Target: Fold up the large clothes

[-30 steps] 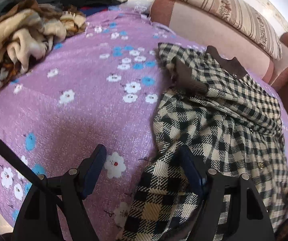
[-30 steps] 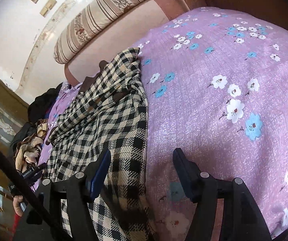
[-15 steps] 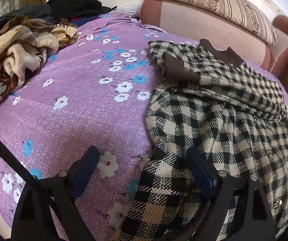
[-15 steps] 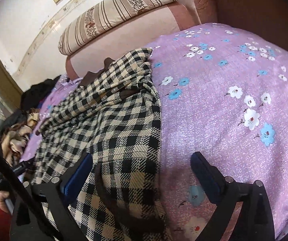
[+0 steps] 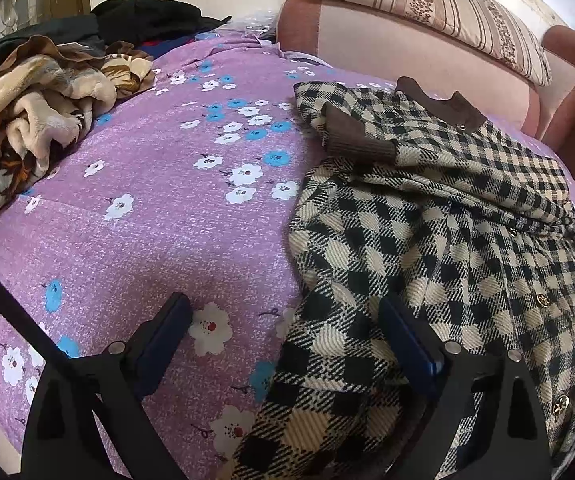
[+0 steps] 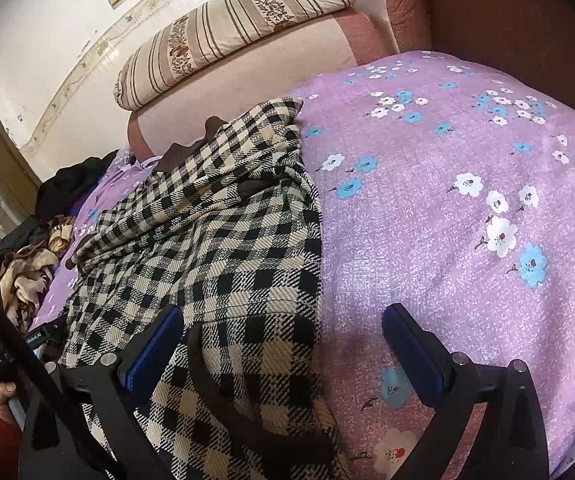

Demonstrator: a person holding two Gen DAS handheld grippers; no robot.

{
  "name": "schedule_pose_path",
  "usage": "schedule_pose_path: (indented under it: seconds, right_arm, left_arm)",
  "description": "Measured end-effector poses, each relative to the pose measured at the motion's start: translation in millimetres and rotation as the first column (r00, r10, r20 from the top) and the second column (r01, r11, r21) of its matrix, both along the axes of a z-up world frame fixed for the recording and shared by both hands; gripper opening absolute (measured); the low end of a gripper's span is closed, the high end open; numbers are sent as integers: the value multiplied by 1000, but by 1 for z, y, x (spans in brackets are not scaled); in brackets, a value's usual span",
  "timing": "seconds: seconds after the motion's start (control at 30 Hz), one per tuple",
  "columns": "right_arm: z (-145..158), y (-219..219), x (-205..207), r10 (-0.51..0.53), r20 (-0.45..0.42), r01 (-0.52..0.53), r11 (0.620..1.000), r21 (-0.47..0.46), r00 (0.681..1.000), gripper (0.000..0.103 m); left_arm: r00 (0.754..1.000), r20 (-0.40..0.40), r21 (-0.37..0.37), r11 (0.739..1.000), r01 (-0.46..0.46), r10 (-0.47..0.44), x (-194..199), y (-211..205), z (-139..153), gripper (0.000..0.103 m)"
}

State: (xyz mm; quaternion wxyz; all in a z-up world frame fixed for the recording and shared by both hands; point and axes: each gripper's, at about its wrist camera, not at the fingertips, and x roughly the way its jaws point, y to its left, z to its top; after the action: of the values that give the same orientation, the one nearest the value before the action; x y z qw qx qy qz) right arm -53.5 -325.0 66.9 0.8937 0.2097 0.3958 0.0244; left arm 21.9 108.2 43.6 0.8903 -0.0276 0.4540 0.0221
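A black-and-cream checked jacket (image 5: 439,240) lies spread on a bed covered by a purple flowered sheet (image 5: 159,208). Its brown collar (image 5: 439,108) points toward the pink headboard (image 5: 407,48), and one sleeve is folded across the chest so that its brown ribbed cuff (image 5: 351,136) rests on the checked cloth. Small gold buttons run down the front on the far right of the left wrist view.

The left gripper (image 5: 283,332) hovers low over the near edge of the jacket with its jaws spread wide — one blue-padded finger over bare sheet, the other over the checked fabric — and nothing is clamped between them. The right gripper (image 6: 283,336) is also wide apart at the opposite side of the garment (image 6: 215,248): its left finger is above the cloth, its right finger above the sheet (image 6: 467,208), and it has hold of nothing. A brown-trimmed hem curls between its fingers (whether either pad actually touches the fabric cannot be told).

A striped pillow (image 5: 439,8) sits on top of the headboard. At the far left of the bed lies a heap of beige and brown blanket (image 5: 27,120), with dark clothes (image 5: 143,20) piled behind it — well apart from the jacket.
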Motion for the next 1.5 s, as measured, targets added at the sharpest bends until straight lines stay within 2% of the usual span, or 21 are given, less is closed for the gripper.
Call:
schedule_pose_path:
  seconds: [0.17, 0.27, 0.37, 0.4, 0.5, 0.53, 0.7, 0.8, 0.83, 0.93, 1.0, 1.07, 1.13, 1.23, 1.27, 1.33, 1.43, 1.5]
  right_arm:
    - [0, 2, 0, 11, 13, -11, 1000, -15, 1000, 102]
    - [-1, -1, -2, 6, 30, -6, 1000, 11, 1000, 102]
    - [-2, -8, -4, -4, 46, 1, 998, 65, 999, 102]
    - [-2, -11, -4, 3, 42, -7, 996, 83, 999, 102]
    - [0, -15, 1, 45, 12, -46, 993, 109, 999, 102]
    - [0, -20, 1, 51, 10, -52, 988, 146, 999, 102]
    - [-1, -46, -5, 43, 0, -41, 941, 335, 999, 99]
    - [-2, -49, -7, 45, -6, -40, 933, 358, 999, 97]
    - [-1, -47, -7, 51, -9, -44, 935, 353, 999, 97]
    - [-1, -38, -9, 93, -14, -82, 932, 354, 996, 96]
    - [-4, -31, -11, 151, -15, -132, 904, 408, 988, 96]
    - [-6, -21, -14, 219, -19, -187, 873, 450, 976, 96]
    - [-8, -9, -18, 274, -23, -231, 849, 475, 961, 96]
    - [-16, -1, -27, 312, -16, -245, 775, 582, 950, 96]
    - [-18, -1, -30, 315, -14, -243, 761, 602, 949, 95]
    - [-22, 1, -38, 315, -17, -232, 734, 638, 949, 94]
    - [-28, 1, -46, 303, -22, -207, 702, 682, 953, 92]
    - [-34, 3, -47, 307, -32, -191, 667, 720, 951, 89]
  left_arm:
    - [1000, -11, 23, 1000, -21, 21, 0, -2, 1, 96]
    - [998, -41, 14, 999, -41, 41, 0, -3, 6, 94]
    - [999, -46, -69, 997, -17, 14, -11, -1, 17, 76]
    - [999, -45, -95, 995, -12, 8, -15, 1, 21, 73]
    - [999, -26, -173, 984, -31, 27, -30, 16, 35, 73]
    - [999, -23, -181, 983, -41, 37, -32, 20, 39, 73]
    - [996, -48, -160, 984, -80, 73, -40, 48, 41, 73]
    - [994, -86, -193, 978, -78, 62, -41, 60, 29, 73]
    - [994, -104, -235, 970, -69, 45, -41, 62, 23, 73]
    - [996, -85, -279, 960, -26, 2, -47, 56, 19, 73]
    - [992, -88, -365, 929, 55, -93, -47, 46, 17, 73]
    - [979, -84, -472, 873, 123, -183, -50, 36, 14, 73]
    - [964, -74, -538, 824, 178, -256, -55, 26, 10, 73]
    - [955, -65, -568, 797, 203, -290, -63, 21, 10, 71]
    - [952, -72, -602, 774, 196, -297, -66, 23, 8, 64]
    - [955, -85, -636, 753, 168, -285, -71, 30, 3, 54]
    - [957, -93, -659, 738, 147, -274, -77, 38, 0, 51]
    - [959, -92, -654, 743, 146, -270, -83, 37, 0, 51]
